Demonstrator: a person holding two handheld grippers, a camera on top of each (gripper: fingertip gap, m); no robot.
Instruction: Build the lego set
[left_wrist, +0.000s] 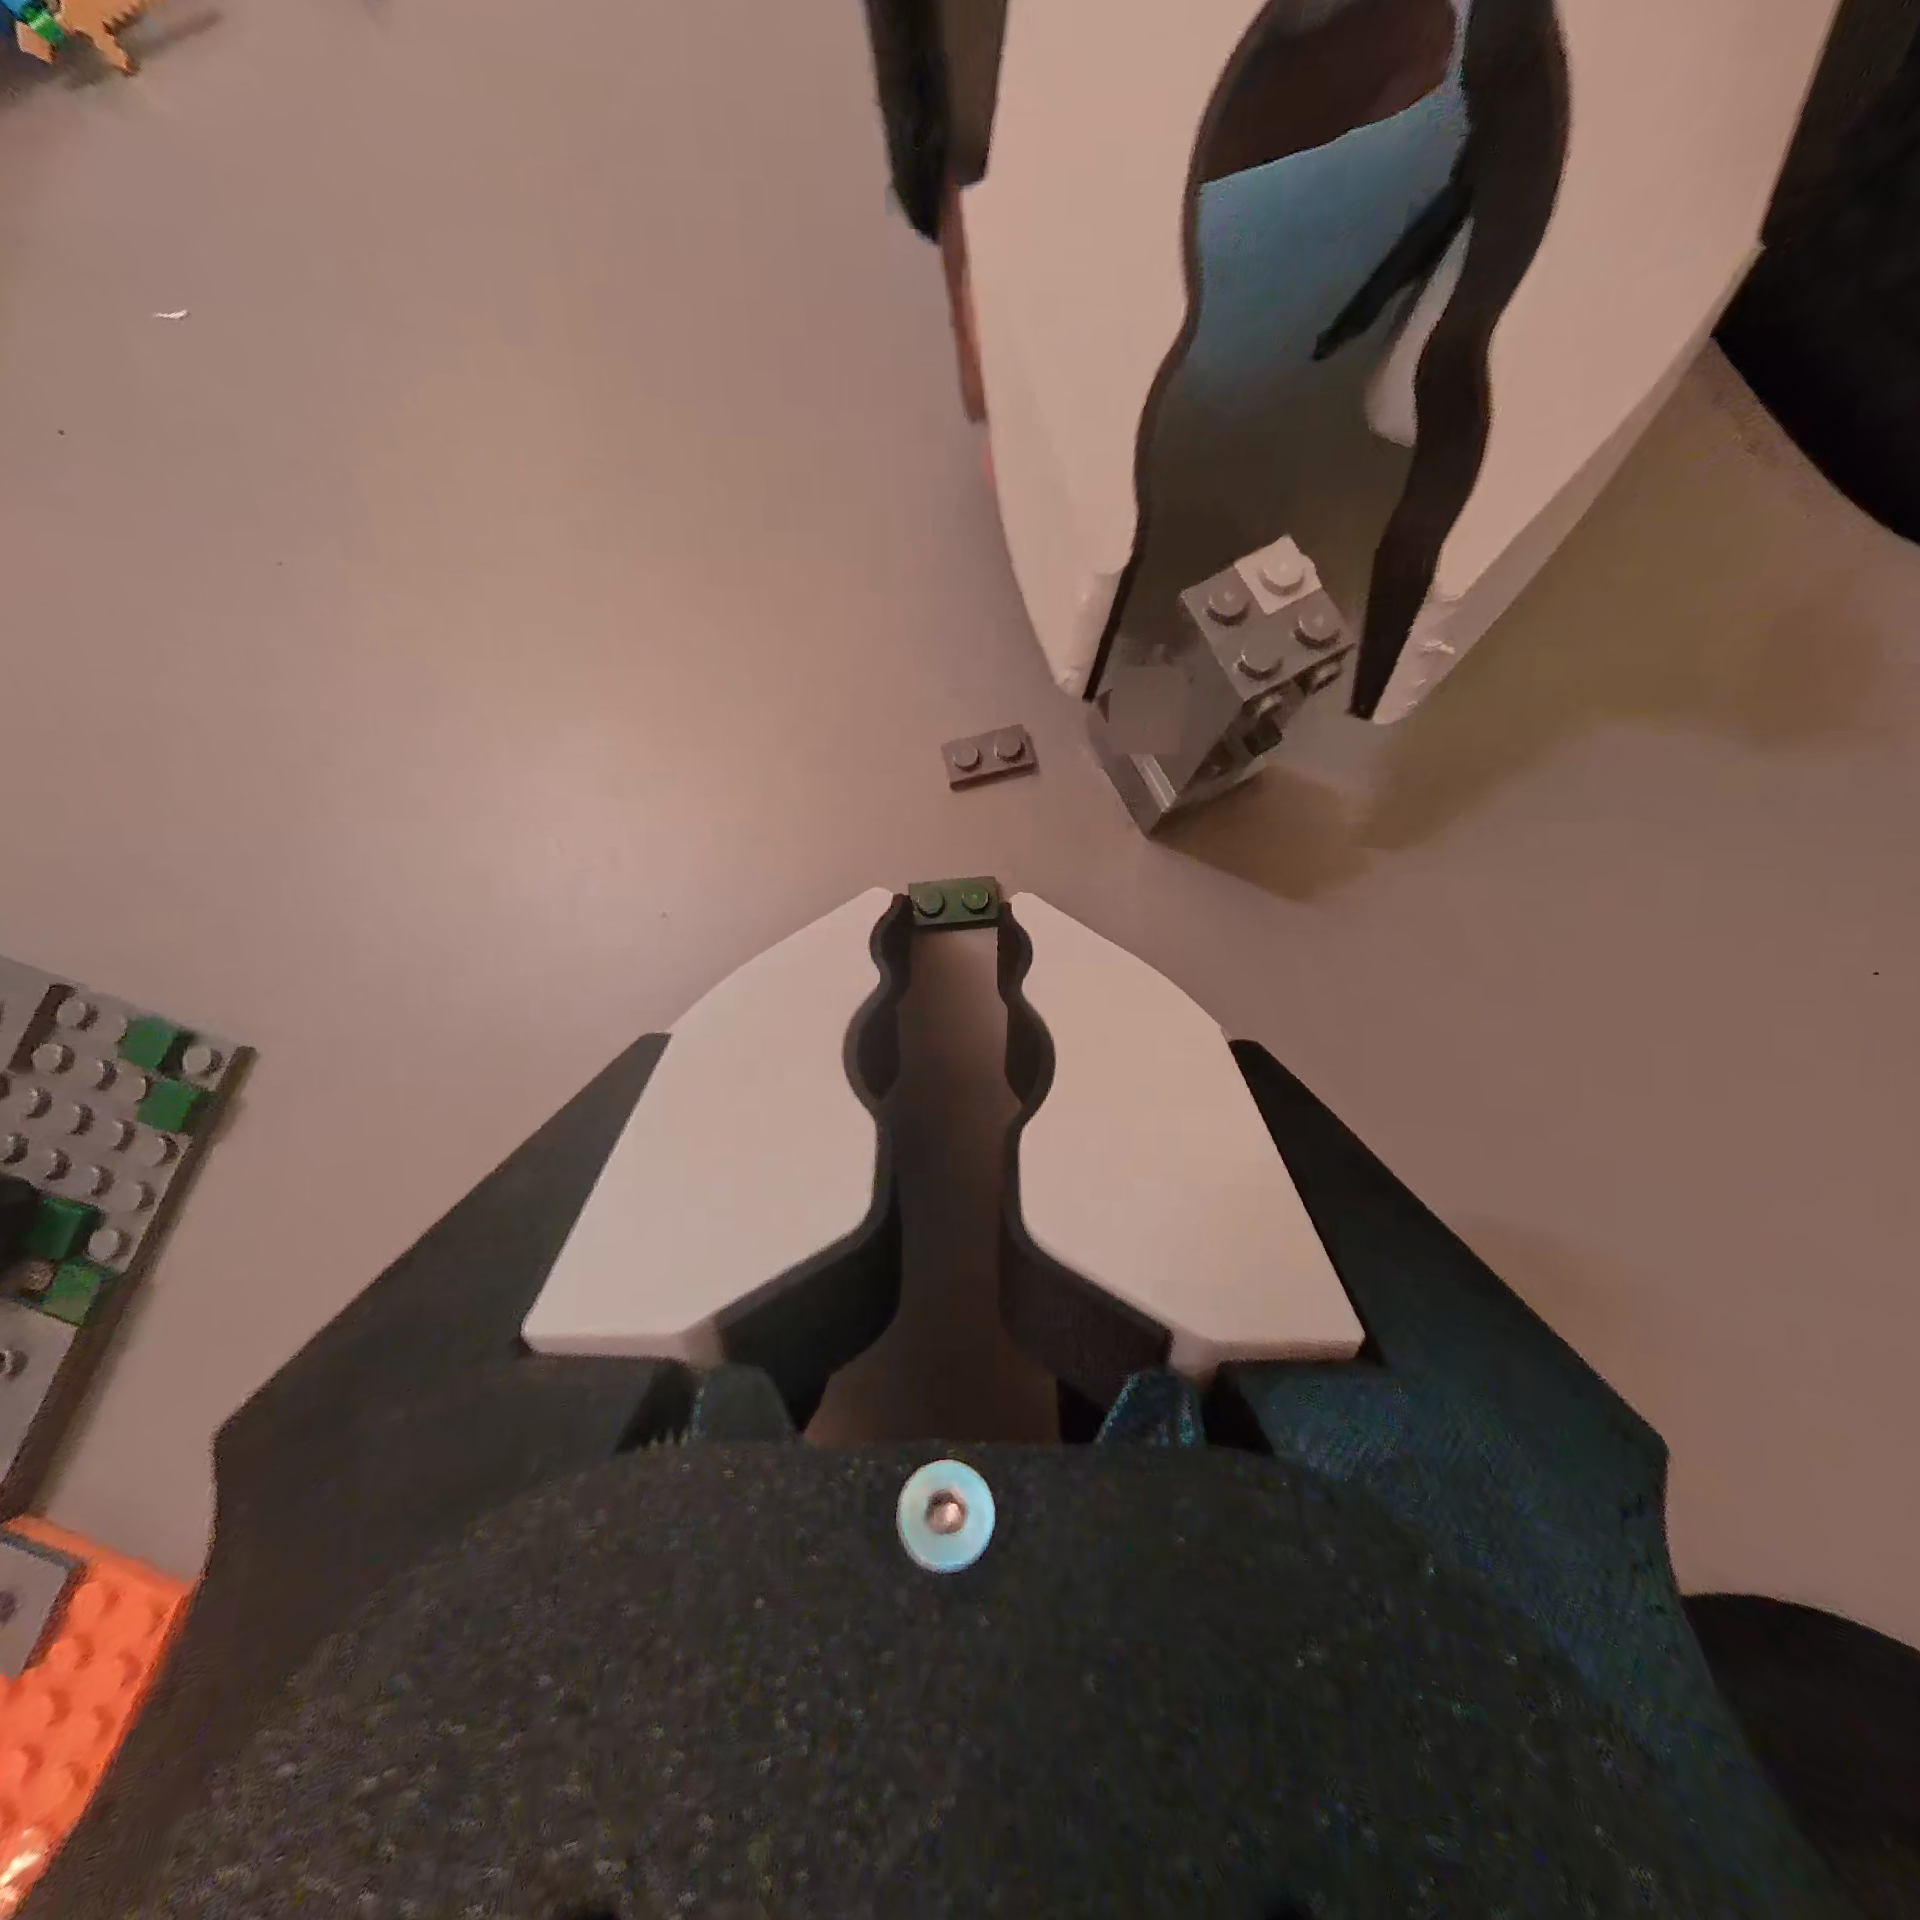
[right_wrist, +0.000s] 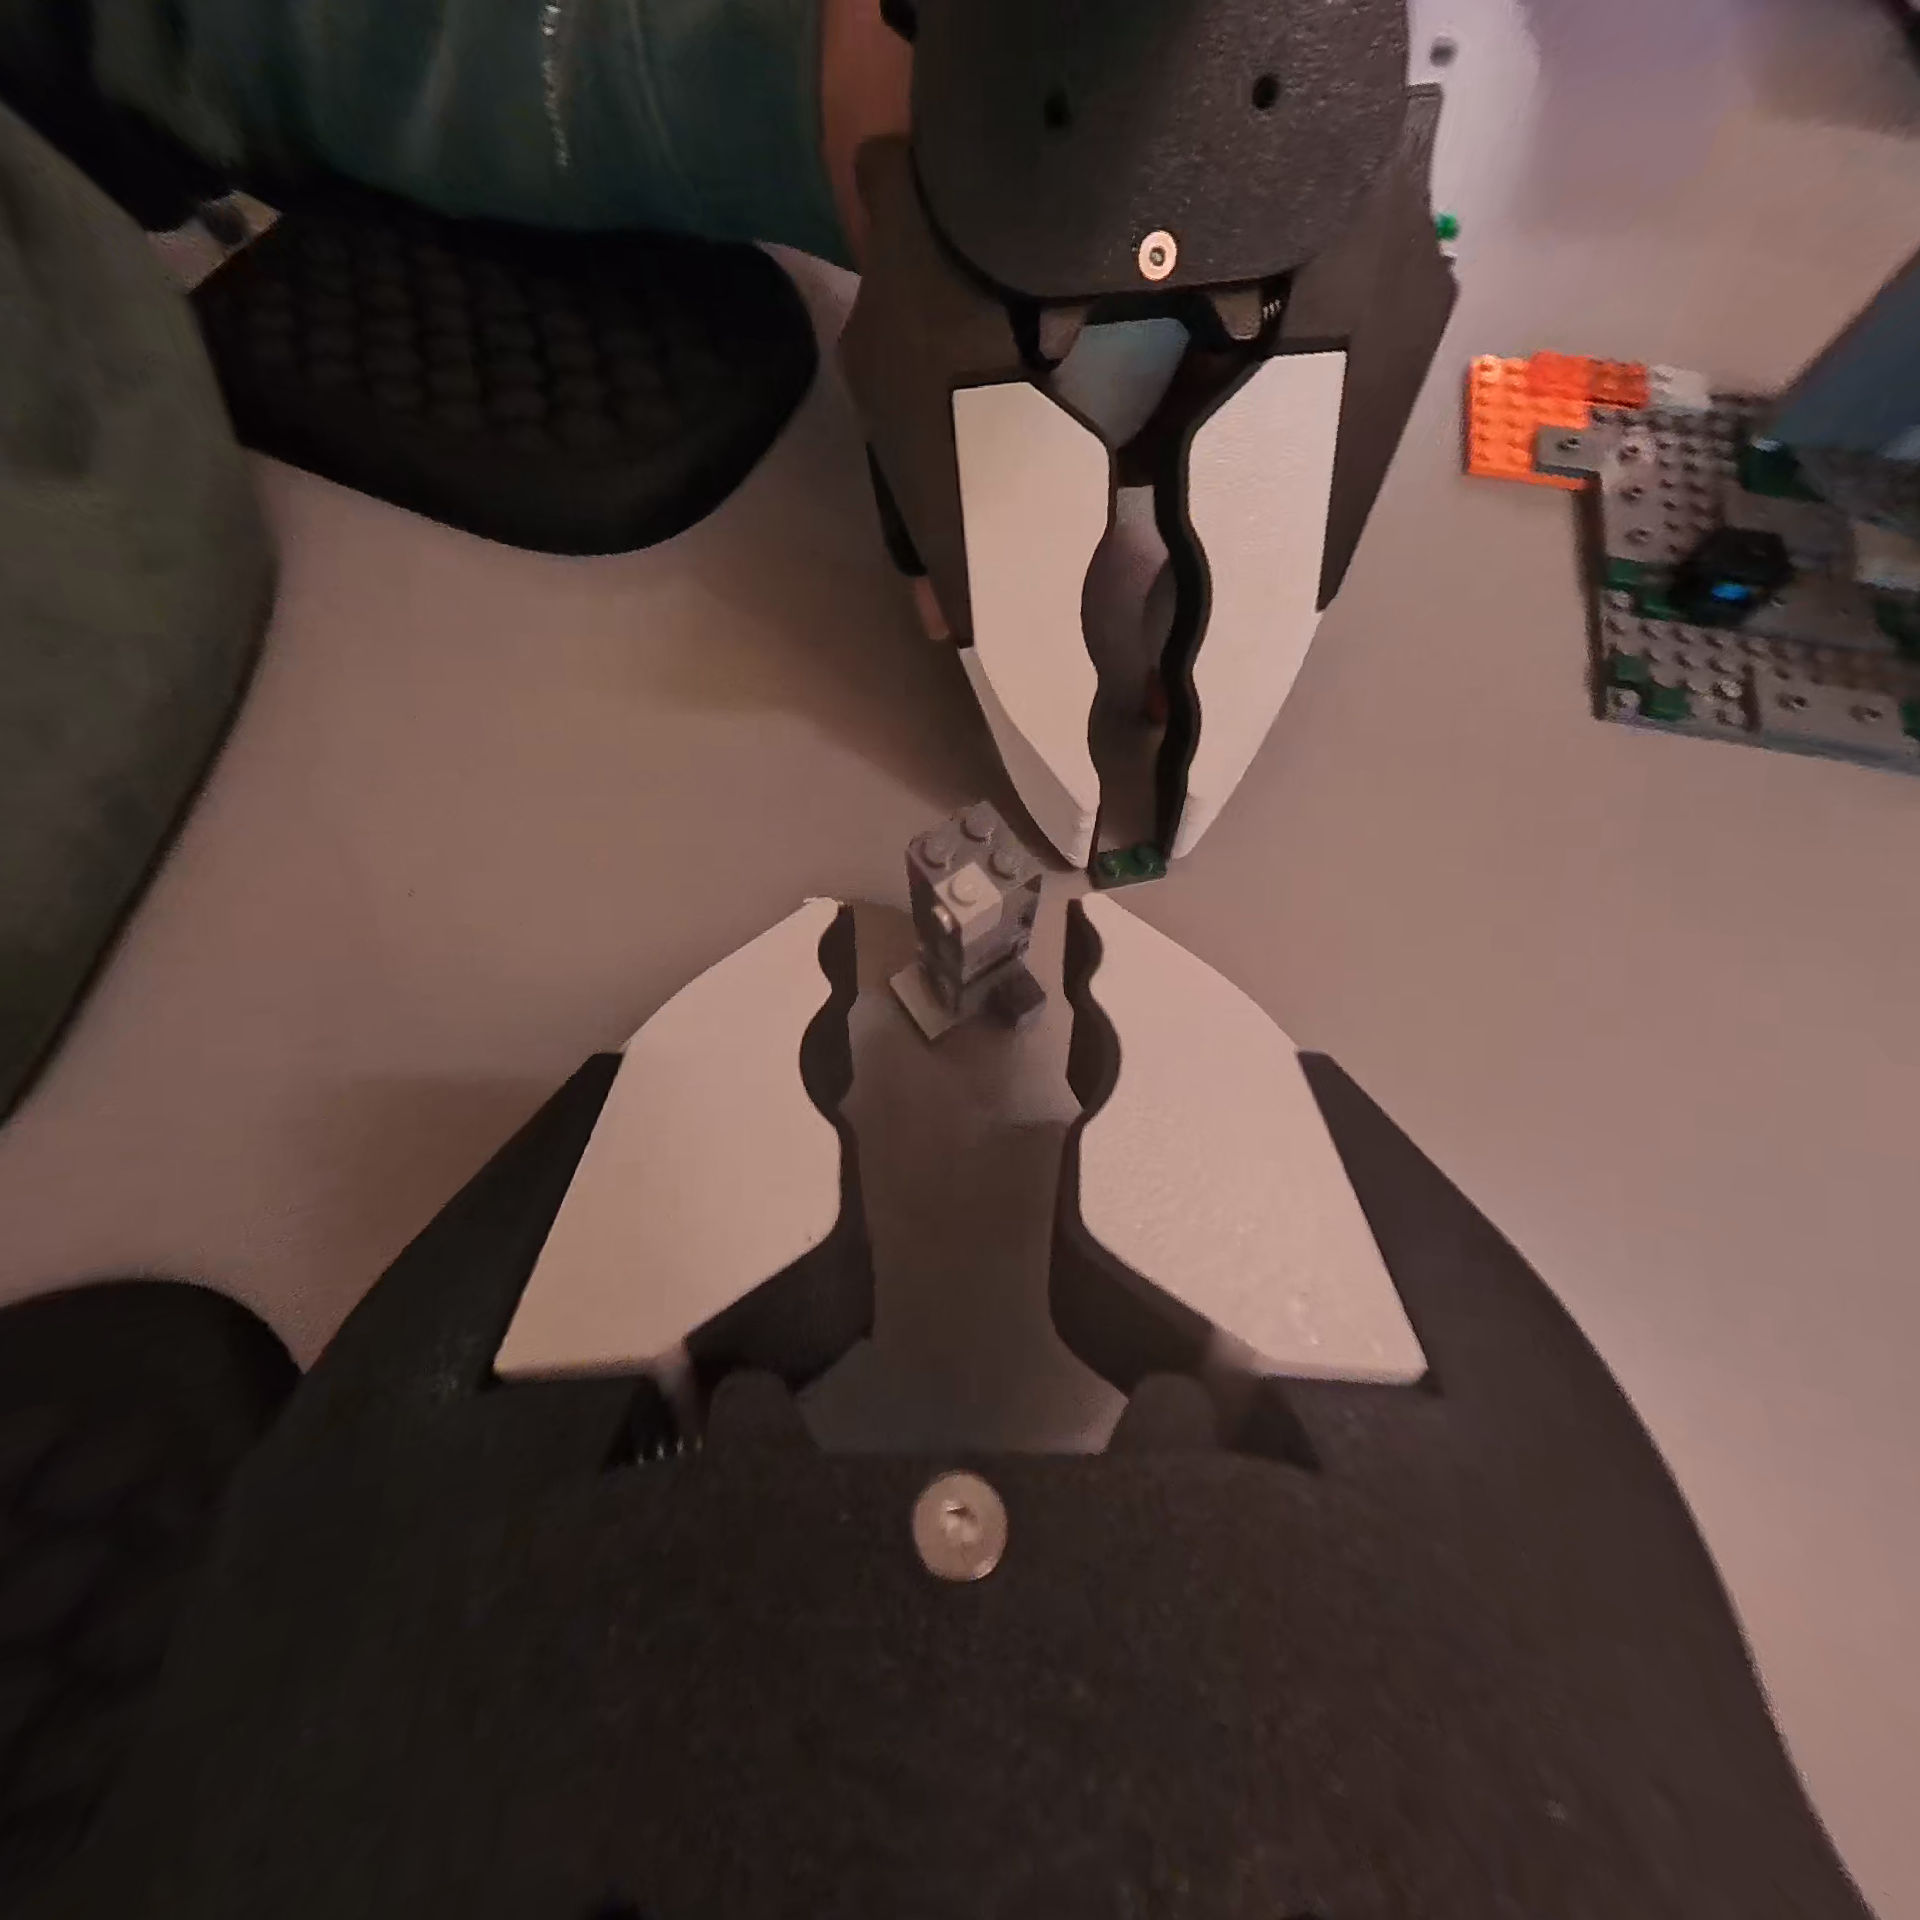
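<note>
My left gripper (left_wrist: 954, 902) is shut on a small dark green two-stud plate (left_wrist: 954, 900) and holds it at its fingertips just above the table. A loose dark grey two-stud plate (left_wrist: 989, 762) lies on the table just ahead of it. My right gripper (right_wrist: 961, 914) is open, with its fingers on either side of a small grey brick tower (right_wrist: 971, 914) that stands on the table. The left wrist view shows the right gripper (left_wrist: 1231, 696) around the tower (left_wrist: 1262, 623). The right wrist view shows the left gripper (right_wrist: 1130, 847) with the green plate (right_wrist: 1127, 864) just right of the tower.
A grey studded baseplate with green bricks (left_wrist: 94, 1132) lies at the left, also in the right wrist view (right_wrist: 1745, 644). An orange plate (left_wrist: 73, 1714) adjoins it (right_wrist: 1538, 416). A black mesh cushion (right_wrist: 499, 374) and teal clothing (right_wrist: 520, 83) are behind. Small figures (left_wrist: 83, 31) sit far left. My right fingertips sit around 6 centimeters from my left ones.
</note>
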